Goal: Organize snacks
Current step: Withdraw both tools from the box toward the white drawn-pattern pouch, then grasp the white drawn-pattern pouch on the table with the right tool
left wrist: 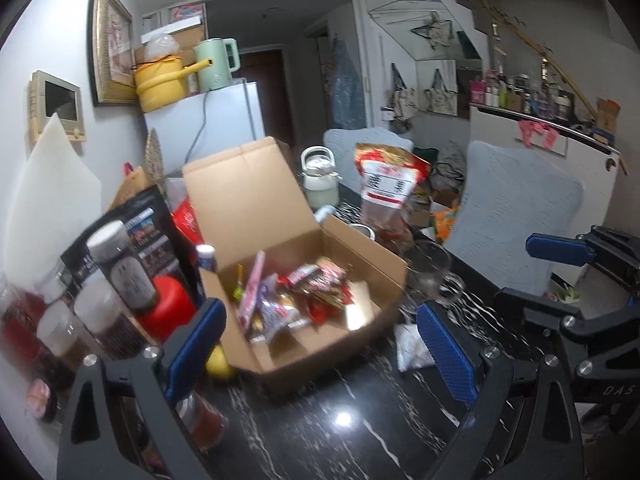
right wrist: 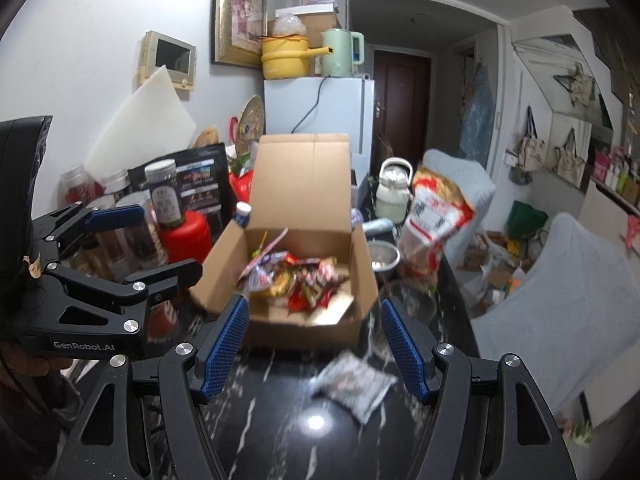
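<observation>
Only rightward, dark door (right wrist: 402, 80) behind fridge (right wrist: 320, 108)

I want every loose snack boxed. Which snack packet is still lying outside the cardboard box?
The pale packet lying flat on the black marble table, in front of the cardboard box. The other small packets are piled inside it.

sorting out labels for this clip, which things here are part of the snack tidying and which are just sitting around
Part of the job:
- open cardboard box with wrapped snacks inside
- silver snack packet loose on the black table
- big red and white bag

Just lying about:
- jars
- green kettle
- yellow pot
- white jug
</observation>
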`<state>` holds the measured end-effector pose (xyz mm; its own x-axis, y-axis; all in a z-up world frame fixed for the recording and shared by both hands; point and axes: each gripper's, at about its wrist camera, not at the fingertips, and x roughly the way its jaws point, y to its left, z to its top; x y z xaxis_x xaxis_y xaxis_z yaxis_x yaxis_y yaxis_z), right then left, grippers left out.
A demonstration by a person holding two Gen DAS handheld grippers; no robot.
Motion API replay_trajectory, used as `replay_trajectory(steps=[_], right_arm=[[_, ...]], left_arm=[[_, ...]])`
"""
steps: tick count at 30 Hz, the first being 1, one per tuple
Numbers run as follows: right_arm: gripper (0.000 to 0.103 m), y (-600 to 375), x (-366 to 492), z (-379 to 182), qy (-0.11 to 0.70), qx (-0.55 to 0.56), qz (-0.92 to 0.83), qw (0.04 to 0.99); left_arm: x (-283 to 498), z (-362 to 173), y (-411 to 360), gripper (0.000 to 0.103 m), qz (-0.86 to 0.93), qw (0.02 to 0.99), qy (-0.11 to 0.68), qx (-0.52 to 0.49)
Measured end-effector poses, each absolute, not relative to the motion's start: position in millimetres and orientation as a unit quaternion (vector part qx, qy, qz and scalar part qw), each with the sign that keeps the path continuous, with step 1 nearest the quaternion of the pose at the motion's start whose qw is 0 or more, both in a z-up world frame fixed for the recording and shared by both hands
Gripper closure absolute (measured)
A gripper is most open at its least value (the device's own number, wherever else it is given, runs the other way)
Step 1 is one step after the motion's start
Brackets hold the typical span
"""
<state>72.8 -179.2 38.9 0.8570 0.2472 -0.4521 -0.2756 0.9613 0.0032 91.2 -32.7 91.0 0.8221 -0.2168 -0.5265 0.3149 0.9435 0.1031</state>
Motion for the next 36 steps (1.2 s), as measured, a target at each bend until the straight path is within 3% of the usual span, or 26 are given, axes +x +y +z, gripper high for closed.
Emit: replay_trajectory(steps=[21,36], right_arm=[[0.034,-232.9,26.6,-66.1,0.316,0.055,0.067,0.945],[0.034,-254.9,77.1,-122.2,0.369,0.064,0.057,0.925]], left_arm=[[53.0,1.0,-83.7,0.005,-0.216,0.913,0.329,0.111],[114.6,-61.6,-101.8,0.005,-0.215,0.886,0.399,0.096]])
